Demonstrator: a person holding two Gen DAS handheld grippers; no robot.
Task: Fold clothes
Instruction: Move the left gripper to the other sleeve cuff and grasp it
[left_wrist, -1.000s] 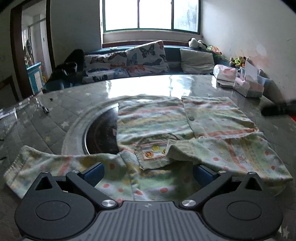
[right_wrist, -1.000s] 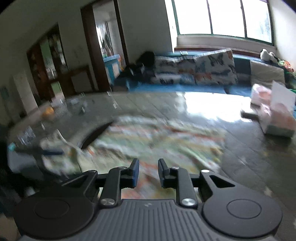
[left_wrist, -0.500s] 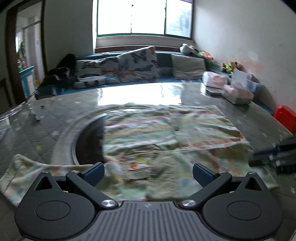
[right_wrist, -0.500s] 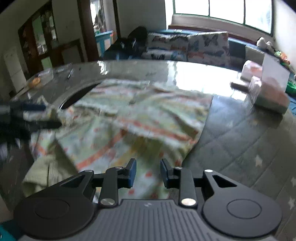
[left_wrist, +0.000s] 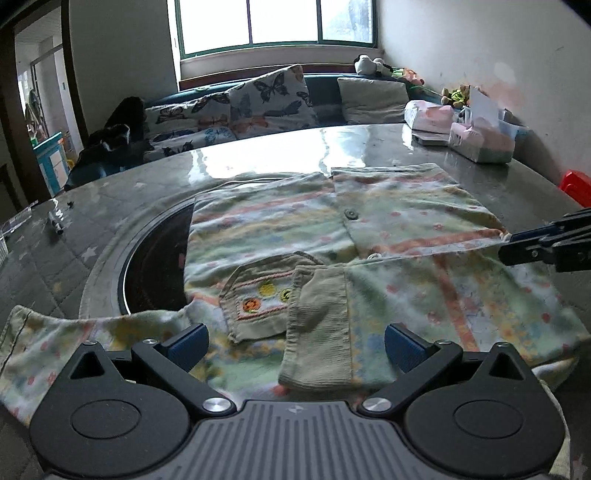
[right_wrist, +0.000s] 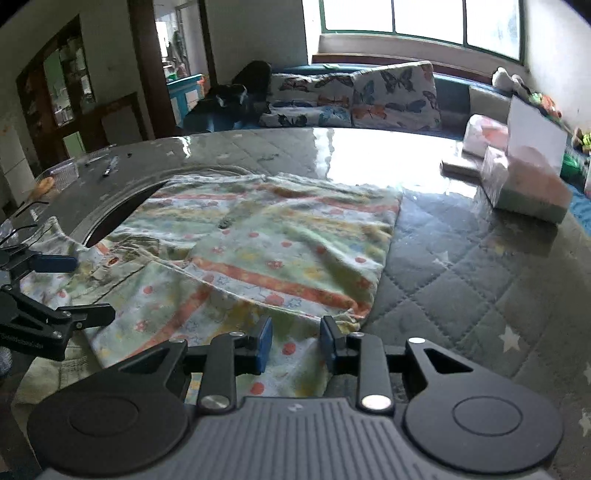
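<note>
From the left wrist, the left gripper (left_wrist: 295, 341) is hovering released, fingers wide, over the patterned shirt (left_wrist: 332, 236) lying on the table (left_wrist: 51, 258) — cuff at 12 o'clock. From the right wrist, the right gripper (right_wrist: 295, 345) is hanging unclenched over the shirt's hem — tissue box (right_wrist: 524, 184) at 2 o'clock.

Soft printed cloth garment (left_wrist: 388, 221) on a glossy quilted table (right_wrist: 461, 266).
</note>
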